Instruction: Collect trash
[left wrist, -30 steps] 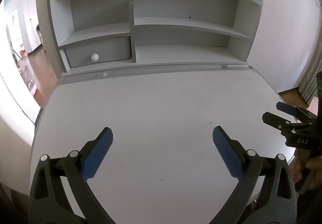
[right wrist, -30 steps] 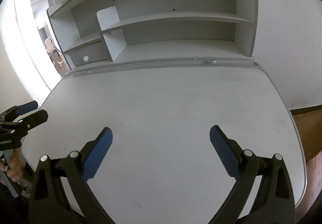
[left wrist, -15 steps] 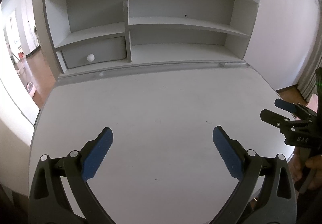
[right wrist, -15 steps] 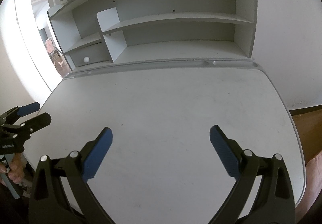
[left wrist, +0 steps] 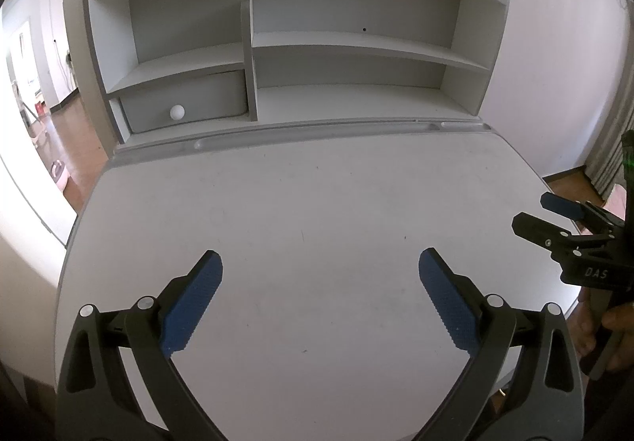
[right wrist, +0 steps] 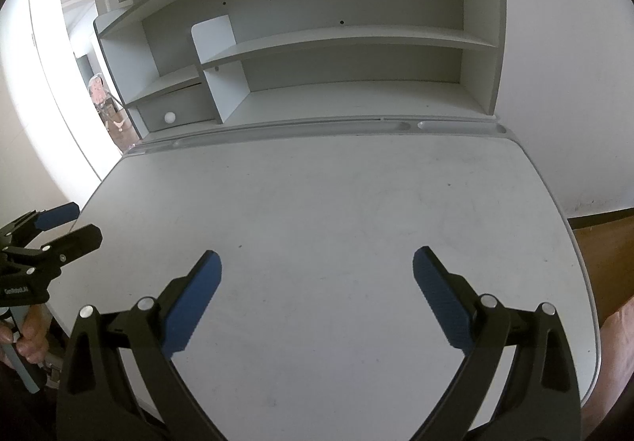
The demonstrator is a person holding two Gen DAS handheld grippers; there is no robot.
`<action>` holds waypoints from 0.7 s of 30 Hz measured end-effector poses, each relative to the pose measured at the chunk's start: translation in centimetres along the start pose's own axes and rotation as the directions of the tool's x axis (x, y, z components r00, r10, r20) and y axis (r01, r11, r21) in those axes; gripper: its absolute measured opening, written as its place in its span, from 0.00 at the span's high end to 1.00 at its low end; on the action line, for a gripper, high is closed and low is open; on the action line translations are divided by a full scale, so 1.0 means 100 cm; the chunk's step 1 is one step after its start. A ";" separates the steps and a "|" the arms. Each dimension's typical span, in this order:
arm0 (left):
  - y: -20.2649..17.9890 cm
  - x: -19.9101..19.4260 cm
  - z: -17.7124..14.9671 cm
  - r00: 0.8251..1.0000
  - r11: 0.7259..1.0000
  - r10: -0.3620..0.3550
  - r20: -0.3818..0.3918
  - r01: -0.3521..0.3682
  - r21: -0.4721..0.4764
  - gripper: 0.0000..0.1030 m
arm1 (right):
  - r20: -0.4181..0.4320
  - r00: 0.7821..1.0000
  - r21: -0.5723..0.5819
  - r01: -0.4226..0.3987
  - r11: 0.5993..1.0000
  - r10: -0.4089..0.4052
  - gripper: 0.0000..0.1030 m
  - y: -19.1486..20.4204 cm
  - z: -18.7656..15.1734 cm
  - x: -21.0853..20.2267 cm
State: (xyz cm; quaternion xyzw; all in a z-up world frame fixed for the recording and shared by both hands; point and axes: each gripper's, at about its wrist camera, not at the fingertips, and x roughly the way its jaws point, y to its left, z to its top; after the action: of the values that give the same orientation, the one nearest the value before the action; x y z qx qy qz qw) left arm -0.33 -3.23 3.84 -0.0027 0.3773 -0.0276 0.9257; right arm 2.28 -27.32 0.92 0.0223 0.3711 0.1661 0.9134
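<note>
We hold two grippers, left (left wrist: 320, 270) and right (right wrist: 317, 268), both spread wide over the desk (left wrist: 317, 203); one drawer knob (left wrist: 177, 111) shows.

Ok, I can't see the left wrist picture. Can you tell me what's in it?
The left gripper hangs open over a white desk, holding nothing. Behind the desk, a shelf unit has a drawer with a round knob. The right gripper peeks in at the right edge.
</note>
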 end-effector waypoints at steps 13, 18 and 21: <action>-0.001 -0.001 -0.002 1.000 1.000 0.000 -0.001 0.000 -0.002 0.06 | 0.007 1.000 -0.005 -0.003 1.000 0.003 0.09 -0.001 0.000 -0.005; -0.001 -0.002 -0.002 1.000 1.000 0.000 -0.002 0.000 -0.003 0.06 | 0.011 1.000 -0.009 -0.005 1.000 0.005 0.09 -0.001 0.001 -0.006; -0.001 -0.001 -0.002 1.000 1.000 0.001 -0.002 -0.001 -0.002 0.06 | 0.011 1.000 -0.009 -0.004 1.000 0.005 0.09 -0.001 0.001 -0.007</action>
State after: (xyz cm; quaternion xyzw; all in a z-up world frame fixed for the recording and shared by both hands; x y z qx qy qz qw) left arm -0.54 -3.32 3.77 -0.0036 0.3784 -0.0266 0.9253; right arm 1.93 -27.67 1.40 0.0199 0.3652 0.1698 0.9151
